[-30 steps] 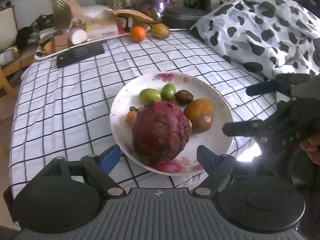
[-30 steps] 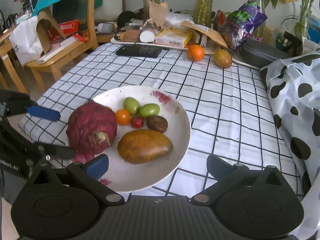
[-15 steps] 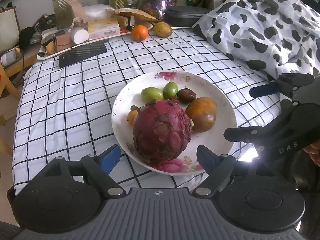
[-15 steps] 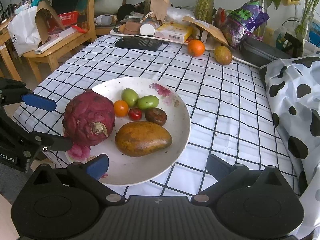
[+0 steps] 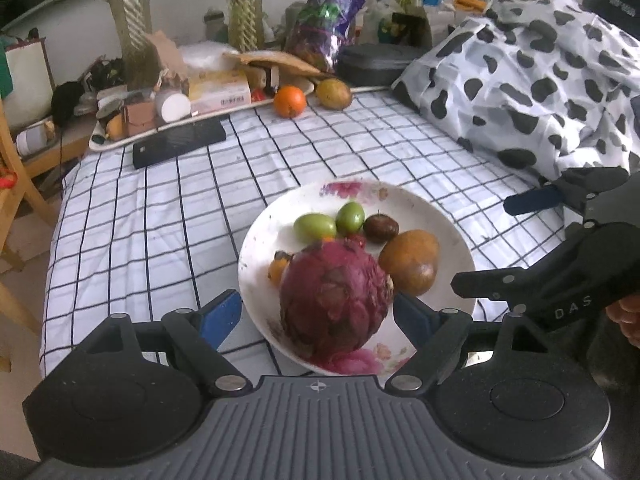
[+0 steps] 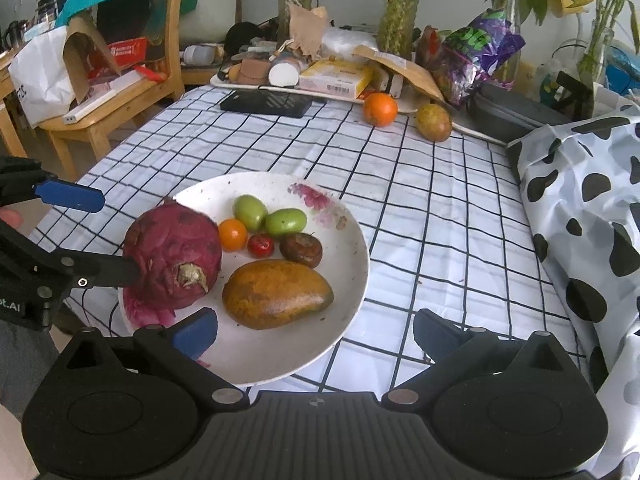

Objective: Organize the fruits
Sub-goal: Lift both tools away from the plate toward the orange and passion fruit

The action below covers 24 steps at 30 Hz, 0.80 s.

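A white flowered plate point(image 5: 444, 220) point(image 6: 352, 240) on the checked tablecloth holds a red dragon fruit point(image 5: 336, 304) point(image 6: 174, 256), a brown mango point(image 5: 410, 266) point(image 6: 276, 294), two green fruits point(image 6: 268, 216), a small orange fruit point(image 6: 233, 234), a red cherry tomato point(image 6: 261, 245) and a dark round fruit point(image 6: 301, 249). My left gripper point(image 5: 320, 316) is open with its fingers either side of the dragon fruit, near the plate's front edge. My right gripper point(image 6: 316, 334) is open, low over the plate's near rim. An orange point(image 6: 380, 109) and a second mango point(image 6: 434, 122) lie at the far table edge.
A black flat device point(image 6: 266, 103) lies at the back of the table. A tray of boxes and clutter point(image 6: 320, 76), vases and a purple bag point(image 6: 476, 52) line the far edge. A cow-print cloth point(image 6: 592, 216) covers the right side. A wooden chair point(image 6: 108, 88) stands at the left.
Both grippers have pulled back and risen slightly, so the plate sits a bit farther off in both views. Both stay open. The fruits have not moved.
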Each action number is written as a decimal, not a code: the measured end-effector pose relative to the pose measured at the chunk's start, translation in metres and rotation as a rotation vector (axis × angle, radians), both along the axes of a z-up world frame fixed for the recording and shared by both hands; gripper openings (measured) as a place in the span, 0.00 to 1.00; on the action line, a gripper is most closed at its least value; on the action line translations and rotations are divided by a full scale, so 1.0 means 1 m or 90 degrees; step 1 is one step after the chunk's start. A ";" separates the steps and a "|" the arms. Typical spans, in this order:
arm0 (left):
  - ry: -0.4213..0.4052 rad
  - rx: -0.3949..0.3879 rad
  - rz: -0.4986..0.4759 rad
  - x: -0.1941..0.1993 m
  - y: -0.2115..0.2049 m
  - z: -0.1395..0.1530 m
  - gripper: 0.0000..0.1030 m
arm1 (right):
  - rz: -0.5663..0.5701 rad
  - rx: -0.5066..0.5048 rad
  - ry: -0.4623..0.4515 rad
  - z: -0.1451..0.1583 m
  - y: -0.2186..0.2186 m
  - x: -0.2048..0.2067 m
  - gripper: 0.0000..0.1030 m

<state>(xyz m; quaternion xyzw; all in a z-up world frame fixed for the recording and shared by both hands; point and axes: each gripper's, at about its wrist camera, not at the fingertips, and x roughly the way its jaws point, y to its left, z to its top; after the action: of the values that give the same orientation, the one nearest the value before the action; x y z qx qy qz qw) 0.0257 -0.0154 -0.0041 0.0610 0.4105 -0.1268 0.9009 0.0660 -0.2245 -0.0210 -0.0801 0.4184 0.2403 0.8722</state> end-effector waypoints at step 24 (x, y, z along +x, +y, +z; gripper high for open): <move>-0.041 0.008 -0.007 0.051 0.008 0.010 1.00 | -0.116 0.021 -0.040 0.004 -0.023 0.035 1.00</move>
<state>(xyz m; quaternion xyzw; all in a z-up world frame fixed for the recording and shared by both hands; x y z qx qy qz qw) 0.0771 -0.0078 0.0062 0.0726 0.3820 -0.1272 0.9125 0.1010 -0.2474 -0.0175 -0.0348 0.3926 0.1638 0.9043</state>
